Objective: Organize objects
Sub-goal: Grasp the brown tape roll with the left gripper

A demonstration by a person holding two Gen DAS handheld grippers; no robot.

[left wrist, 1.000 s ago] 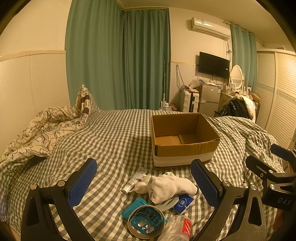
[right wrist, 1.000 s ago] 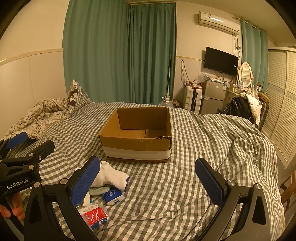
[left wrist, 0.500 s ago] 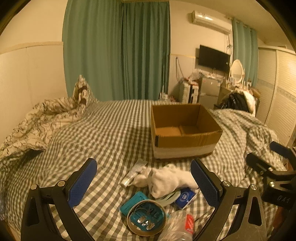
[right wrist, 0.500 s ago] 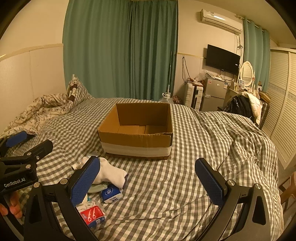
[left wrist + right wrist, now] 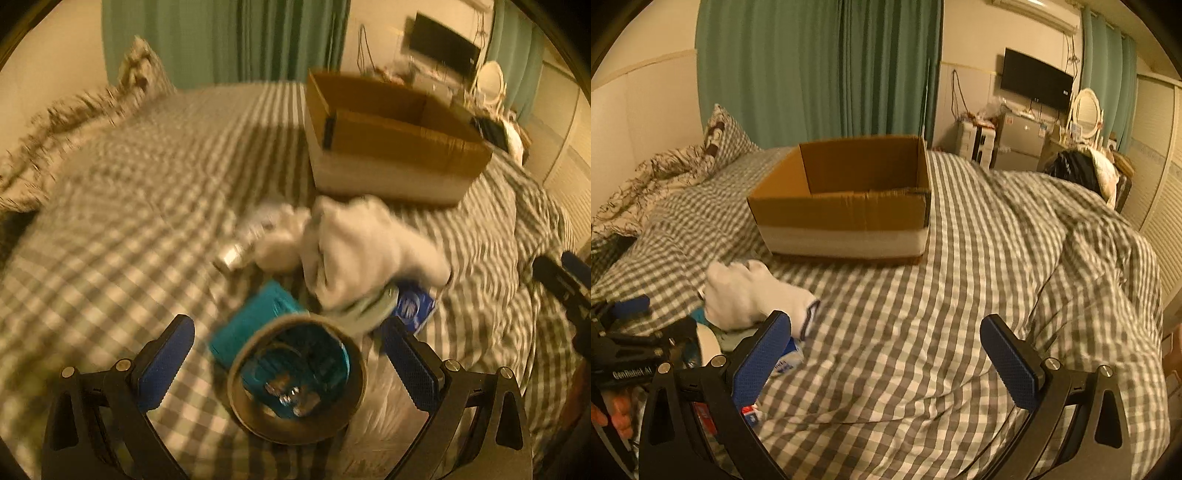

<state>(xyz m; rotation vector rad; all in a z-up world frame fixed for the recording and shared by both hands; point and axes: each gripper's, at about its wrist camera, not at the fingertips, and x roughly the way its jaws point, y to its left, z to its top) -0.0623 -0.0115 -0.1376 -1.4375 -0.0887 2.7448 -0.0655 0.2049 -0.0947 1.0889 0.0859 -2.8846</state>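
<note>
An open cardboard box [image 5: 391, 147] stands on the checked bed; it also shows in the right wrist view [image 5: 846, 206]. In front of it lies a pile: a white sock [image 5: 365, 251], a small tube [image 5: 240, 247], a teal case [image 5: 255, 321], a blue packet [image 5: 413, 306] and a tape roll [image 5: 295, 380]. My left gripper [image 5: 288, 362] is open and low over the tape roll, which sits between its fingers. My right gripper [image 5: 886, 354] is open and empty over bare bedding, right of the sock [image 5: 753, 295] and the left gripper [image 5: 635, 350].
A rumpled floral duvet and a pillow [image 5: 716, 144] lie at the bed's far left. Green curtains [image 5: 820, 66], a wall TV [image 5: 1034, 79], a small fridge [image 5: 1019, 144] and wardrobe doors [image 5: 1156, 155] stand beyond the bed.
My left gripper has dropped fast toward the pile; its view is blurred and the tape roll now sits between its fingers. My right gripper has moved lower and closer to the box.
</note>
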